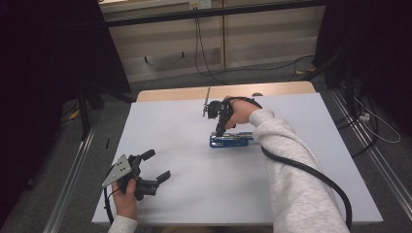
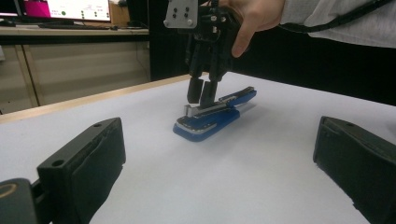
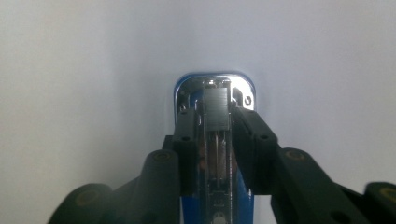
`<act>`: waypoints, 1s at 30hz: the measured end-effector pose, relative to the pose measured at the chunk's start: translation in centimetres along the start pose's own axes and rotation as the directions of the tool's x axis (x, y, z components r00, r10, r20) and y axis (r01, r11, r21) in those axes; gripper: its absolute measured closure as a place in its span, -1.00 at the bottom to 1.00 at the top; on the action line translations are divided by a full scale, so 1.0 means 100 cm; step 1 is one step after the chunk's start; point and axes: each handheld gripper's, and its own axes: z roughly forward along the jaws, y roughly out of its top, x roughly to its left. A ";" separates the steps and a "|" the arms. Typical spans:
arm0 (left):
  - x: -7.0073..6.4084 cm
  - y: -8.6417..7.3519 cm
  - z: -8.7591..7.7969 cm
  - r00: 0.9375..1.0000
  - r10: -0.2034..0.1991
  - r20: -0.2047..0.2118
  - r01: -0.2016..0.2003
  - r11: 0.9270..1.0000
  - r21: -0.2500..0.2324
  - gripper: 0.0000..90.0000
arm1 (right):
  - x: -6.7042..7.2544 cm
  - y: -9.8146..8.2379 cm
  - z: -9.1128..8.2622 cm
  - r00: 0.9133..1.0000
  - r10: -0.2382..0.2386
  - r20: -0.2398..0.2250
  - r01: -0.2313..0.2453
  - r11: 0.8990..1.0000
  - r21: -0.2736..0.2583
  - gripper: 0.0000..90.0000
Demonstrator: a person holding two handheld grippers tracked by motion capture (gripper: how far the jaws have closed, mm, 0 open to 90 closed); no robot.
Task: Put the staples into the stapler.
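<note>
So the thing being worked on is a blue stapler lying opened flat, metal staple channel facing up, sitting near the middle of the white surface, a bit toward the far side. The right gripper comes straight down on its front end. In the right gripper view its black fingers sit on either side of the silver staple strip at the stapler's nose, close in on the metal rail. Whether the pads are actually pressing on it or just bracketing it, I honestly can't tell; the picture is dim and the gap is tiny.

The left gripper is parked well apart, low near the front-left of the surface, fingers spread wide with nothing between them, just pointing at the stapler.

What could go wrong from here, my guess:
- The stapler isn't held down by anything. Any sideways nudge or lift from the right gripper could drag or spin it on the smooth surface.
- That staple strip is thin and slick. If the fingers close off-centre it could tilt, jam in the channel, or break into pieces.
- Squeezing the rail walls instead of the strip would pick up the whole stapler rather than the staples.

Bringing the left gripper in to steady the rear end would probably help.
</note>
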 end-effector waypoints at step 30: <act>0.001 0.000 0.009 1.000 0.006 0.011 -0.007 1.000 0.026 -0.95 | 0.003 -0.042 -0.024 0.988 0.150 0.030 -0.143 0.975 -0.167 -0.13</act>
